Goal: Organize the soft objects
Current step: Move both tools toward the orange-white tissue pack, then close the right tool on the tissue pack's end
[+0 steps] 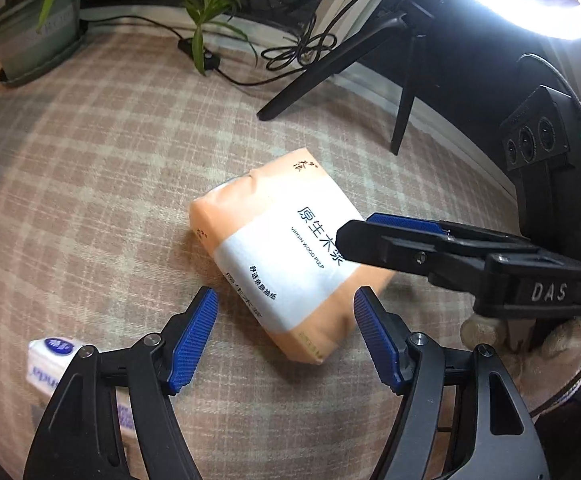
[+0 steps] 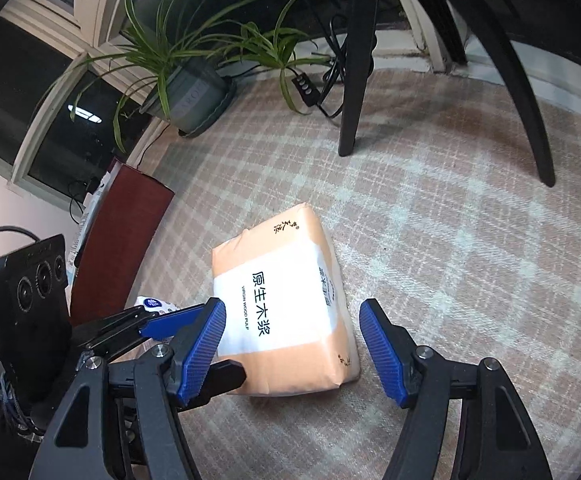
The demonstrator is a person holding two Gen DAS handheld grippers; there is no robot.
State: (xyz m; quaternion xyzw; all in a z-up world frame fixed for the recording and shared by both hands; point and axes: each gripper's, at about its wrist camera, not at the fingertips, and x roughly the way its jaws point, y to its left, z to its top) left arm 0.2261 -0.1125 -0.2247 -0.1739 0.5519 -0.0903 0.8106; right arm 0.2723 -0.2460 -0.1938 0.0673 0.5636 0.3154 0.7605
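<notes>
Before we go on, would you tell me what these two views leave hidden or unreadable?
- White tissue pack: left wrist view, mostly behind the left gripper finger; label cut off.
- Same pack, right wrist view: only a corner shows behind the left gripper's fingers.
- Orange tissue pack: near left corner covered by the right gripper finger.
- Maroon box: contents too small to identify.

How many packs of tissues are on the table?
2. The big orange tissue pack lies in the middle of the checked cloth; a small white pack sits near the edge, partly behind the left gripper. More may be hidden.
</notes>
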